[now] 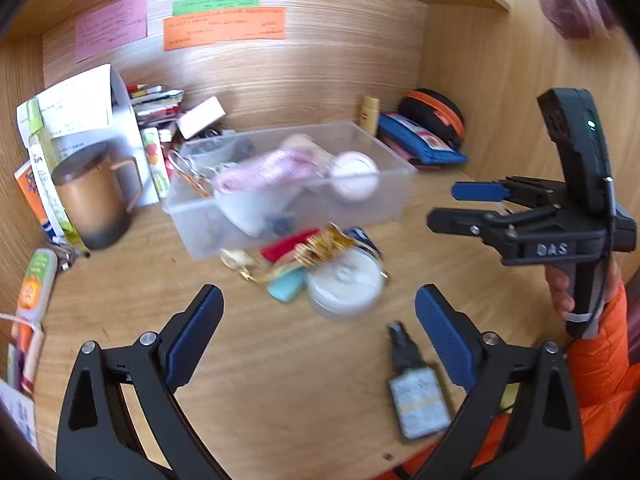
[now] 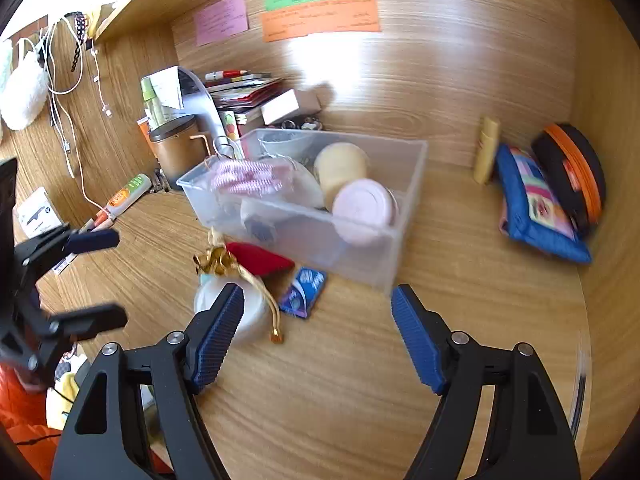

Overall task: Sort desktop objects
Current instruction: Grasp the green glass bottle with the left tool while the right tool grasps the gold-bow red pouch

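A clear plastic bin (image 1: 384, 196) (image 2: 400, 256) stands mid-desk holding a pink lidded jar (image 1: 354, 174) (image 2: 364, 204), a pink-white cloth (image 1: 256, 172) (image 2: 248, 176) and other small items. In front lie a white round jar (image 1: 346, 284) (image 2: 252, 312), a red pouch (image 1: 286, 246) (image 2: 260, 260), a gold ribbon (image 1: 320, 246) (image 2: 214, 260), a teal piece (image 1: 286, 288) and a blue packet (image 2: 304, 290). A small dark bottle (image 1: 416, 392) lies near my left gripper (image 1: 320, 320), which is open and empty. My right gripper (image 2: 318, 320) (image 1: 444, 204) is open and empty.
A brown mug (image 1: 94, 200) (image 2: 176, 152), tubes and papers crowd the left. A blue pouch (image 1: 420, 140) (image 2: 536, 208), an orange-black case (image 1: 440, 116) (image 2: 572, 172) and a yellow tube (image 2: 486, 150) stand at the back right. Wooden walls enclose the desk; sticky notes (image 1: 224, 28) hang behind.
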A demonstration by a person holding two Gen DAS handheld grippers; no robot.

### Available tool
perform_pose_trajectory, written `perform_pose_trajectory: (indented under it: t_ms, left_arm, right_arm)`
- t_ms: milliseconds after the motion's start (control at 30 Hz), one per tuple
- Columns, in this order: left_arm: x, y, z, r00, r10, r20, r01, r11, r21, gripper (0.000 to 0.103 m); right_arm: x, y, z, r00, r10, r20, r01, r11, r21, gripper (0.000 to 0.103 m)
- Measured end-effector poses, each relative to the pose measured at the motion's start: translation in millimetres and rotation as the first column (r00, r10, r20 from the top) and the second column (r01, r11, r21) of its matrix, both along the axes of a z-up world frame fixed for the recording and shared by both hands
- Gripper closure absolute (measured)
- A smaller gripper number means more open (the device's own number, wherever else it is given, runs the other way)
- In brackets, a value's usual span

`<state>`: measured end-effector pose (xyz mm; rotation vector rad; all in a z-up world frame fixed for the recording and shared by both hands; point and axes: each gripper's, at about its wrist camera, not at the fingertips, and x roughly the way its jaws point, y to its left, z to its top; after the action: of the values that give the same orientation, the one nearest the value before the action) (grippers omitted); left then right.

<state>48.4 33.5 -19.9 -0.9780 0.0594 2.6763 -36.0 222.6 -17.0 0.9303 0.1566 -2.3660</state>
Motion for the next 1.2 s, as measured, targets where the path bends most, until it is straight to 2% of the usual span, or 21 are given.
perform_pose_trajectory:
  t_ms: [67,367,500,633,700,867,967,1067,1200]
  left_arm:
    - [10.7,9.0,-3.6,1.000,-0.012,0.006,0.012,1.000,-0.002,0.005]
    - [37.2,45.0,-30.2,0.994,-0.082,0.078,0.083,0.996,-0.010,0.005]
    - [36.5,49.0,-45.5,0.994,-0.056,0.099,0.061,0.997,-0.052,0.005]
    - [37.6,43.0,-49.8,0.997,-0.036,0.073,0.038,0.999,-0.035,0.005]
    - [37.0,39.6,-50.5,0.998,-0.029,0.061,0.030,0.999,-0.023,0.008]
    - [32.8,38.4,-55.8,0.997,-0.042,0.067,0.043,0.999,-0.023,0.041]
    - [30.3,39.0,-62.0,0.995,-0.053,0.085,0.056,0.998,-0.031,0.056]
    - [28.0,32.2,-63.7,0.995,-0.049,0.084,0.051,0.998,-0.022,0.062]
    - [23.4,15.1,-59.9,0.997,-0.026,0.078,0.025,1.000,0.014,0.062]
  right_arm:
    - [5.8,9.7,-4.1,1.000,-0.018,0.007,0.018,1.000,-0.018,0.026]
    - [18.1,32.1,-13.8,0.998,-0.063,0.030,0.065,0.996,-0.062,0.025]
    - [24.9,30.7,-14.8,0.999,-0.051,0.016,0.052,0.996,-0.066,0.025]
    - [28.1,22.7,-16.5,0.999,-0.035,0.011,0.035,0.998,-0.049,0.025]
    - [28.9,17.5,-17.7,1.000,-0.025,0.013,0.026,0.999,-0.041,0.025]
    - [29.3,2.5,-18.5,1.000,0.005,0.017,-0.005,1.000,-0.018,0.025]
    - [27.1,-4.6,-16.0,1.000,0.017,0.010,-0.017,1.000,-0.006,0.025]
    - [25.1,-11.1,-14.3,1.000,0.029,0.009,-0.029,1.000,0.001,0.025]
    - [20.8,-22.8,-15.1,0.999,0.048,0.016,-0.048,0.999,0.016,0.025]
